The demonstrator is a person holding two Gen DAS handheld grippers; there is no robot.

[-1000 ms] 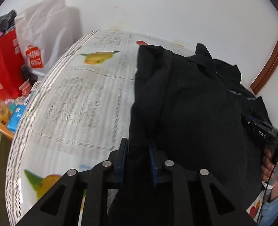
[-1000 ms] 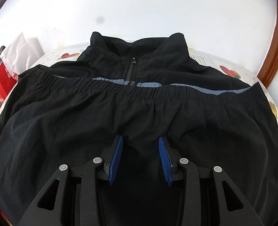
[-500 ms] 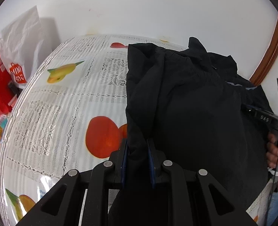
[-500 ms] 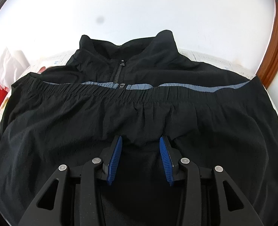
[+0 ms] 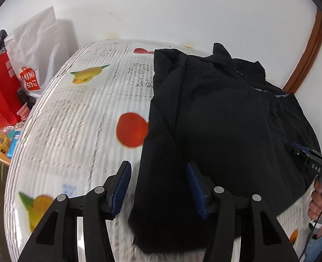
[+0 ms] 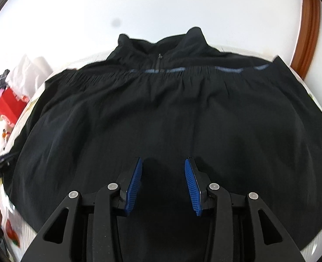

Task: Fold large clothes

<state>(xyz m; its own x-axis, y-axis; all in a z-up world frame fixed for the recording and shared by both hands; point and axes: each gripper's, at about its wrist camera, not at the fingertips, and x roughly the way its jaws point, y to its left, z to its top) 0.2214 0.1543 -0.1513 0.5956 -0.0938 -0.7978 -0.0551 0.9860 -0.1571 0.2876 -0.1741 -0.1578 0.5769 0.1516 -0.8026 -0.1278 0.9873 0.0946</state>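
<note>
Left wrist view: left claw opening, black jacket edge lying loose between its jaws.

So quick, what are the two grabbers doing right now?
Left gripper: jaws opening, black jacket edge between them, not pinched.
Right gripper: open, holding nothing.

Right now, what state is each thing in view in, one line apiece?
Black jacket: lying on the table, bottom hem folded up toward the collar, zipper closed at the neck.
Left gripper: jaws opening, the jacket's folded side edge between them, pads not pressing it.
Right gripper: open over the jacket, gripping nothing.
Fruit-print tablecloth: spread flat under the jacket.
White shopping bag: standing upright beside the table.
</note>
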